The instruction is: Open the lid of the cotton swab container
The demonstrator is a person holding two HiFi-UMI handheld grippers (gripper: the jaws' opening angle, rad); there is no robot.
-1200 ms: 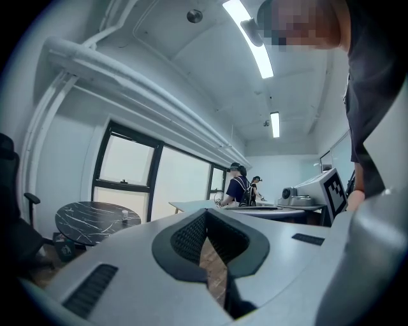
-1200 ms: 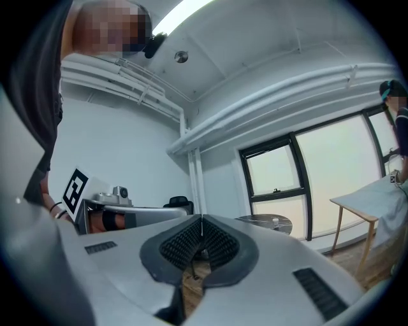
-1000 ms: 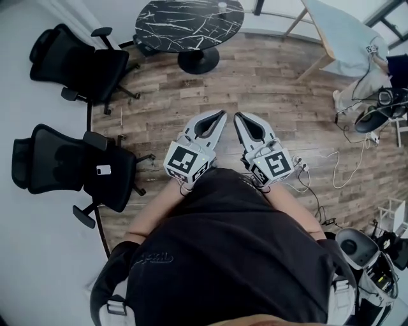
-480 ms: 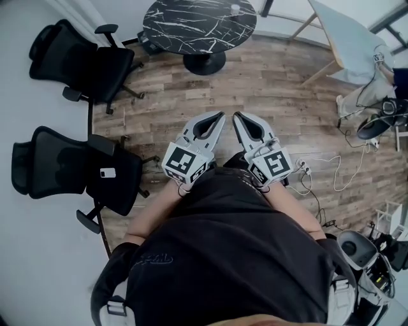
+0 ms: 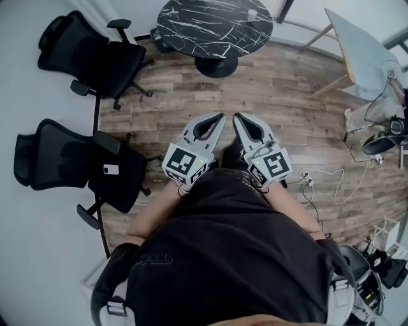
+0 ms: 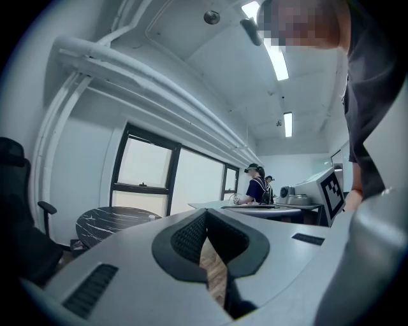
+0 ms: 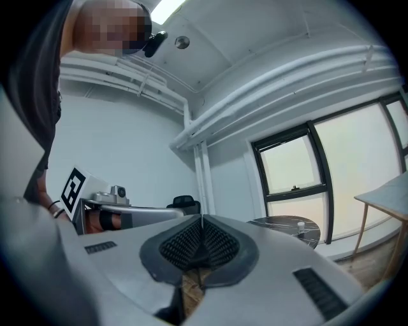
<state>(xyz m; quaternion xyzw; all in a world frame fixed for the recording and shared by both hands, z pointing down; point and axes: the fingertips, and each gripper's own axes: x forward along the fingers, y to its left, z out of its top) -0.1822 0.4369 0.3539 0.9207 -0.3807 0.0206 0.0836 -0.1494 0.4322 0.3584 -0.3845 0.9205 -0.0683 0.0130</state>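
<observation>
A small white container (image 5: 253, 13) stands near the far edge of the round black marble table (image 5: 204, 28), well ahead of both grippers. It also shows as a tiny white thing (image 7: 299, 225) in the right gripper view and as a speck (image 6: 152, 217) in the left gripper view. My left gripper (image 5: 221, 116) and right gripper (image 5: 236, 116) are side by side in front of the person's body, above the wooden floor. Both are shut with nothing between the jaws, as the left gripper (image 6: 205, 213) and right gripper (image 7: 203, 219) views show.
Two black office chairs (image 5: 95, 54) (image 5: 76, 162) stand at the left, one with a small white item (image 5: 110, 169) on its seat. A pale table (image 5: 363, 51) and floor cables (image 5: 331, 175) are at the right. People (image 6: 258, 188) stand at a far desk.
The marble table and chairs have shifted right and slightly nearer in the head view as the person moves across the floor. Both grippers keep the same shut pose in front of the body.
</observation>
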